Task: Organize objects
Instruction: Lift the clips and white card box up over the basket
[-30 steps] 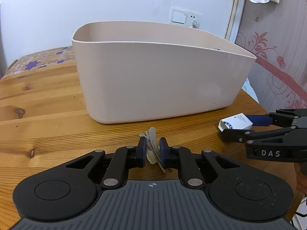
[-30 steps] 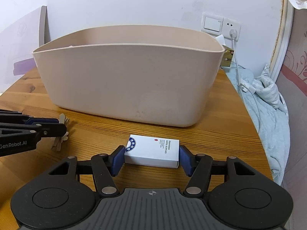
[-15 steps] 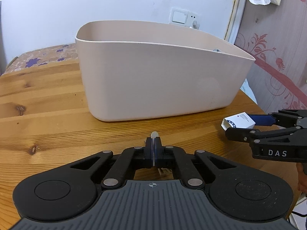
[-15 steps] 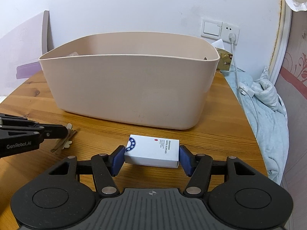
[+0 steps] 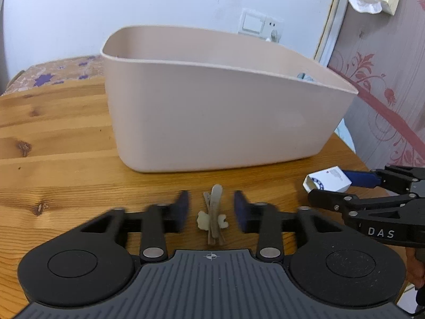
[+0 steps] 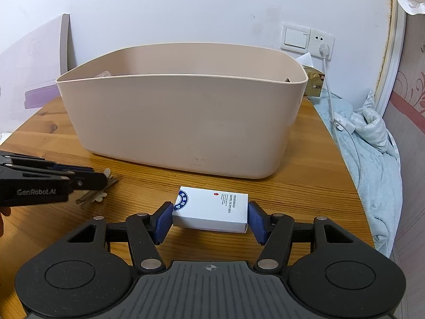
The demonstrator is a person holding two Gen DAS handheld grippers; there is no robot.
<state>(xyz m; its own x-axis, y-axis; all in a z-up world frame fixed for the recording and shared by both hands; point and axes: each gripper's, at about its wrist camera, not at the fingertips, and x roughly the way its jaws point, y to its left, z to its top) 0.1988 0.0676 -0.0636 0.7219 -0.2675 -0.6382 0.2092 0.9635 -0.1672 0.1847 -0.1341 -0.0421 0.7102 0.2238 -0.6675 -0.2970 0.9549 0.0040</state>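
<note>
A small bundle of beige hair clips [image 5: 213,212] lies flat on the wooden table [image 5: 53,175], just in front of the big beige bin [image 5: 212,111]. My left gripper [image 5: 211,202] straddles the clips; its jaws are opening and the pads stand apart from them on both sides. In the right wrist view the left gripper [image 6: 101,178] comes in from the left over the clips [image 6: 98,195]. My right gripper [image 6: 209,220] is shut on a white carton [image 6: 212,208] with blue print, held by its short ends low over the table before the bin [image 6: 180,122].
Inside the bin only scraps show above the rim. A light blue blanket [image 6: 372,143] and a white cable [image 6: 332,101] lie past the table's right edge. A patterned surface [image 5: 58,71] sits behind the table at the left. A wall runs close behind the bin.
The left jaws closed fully on the hair clips half a second ago and have since spread apart, leaving the clips lying on the table. The right gripper keeps its hold on the carton, unmoved.
</note>
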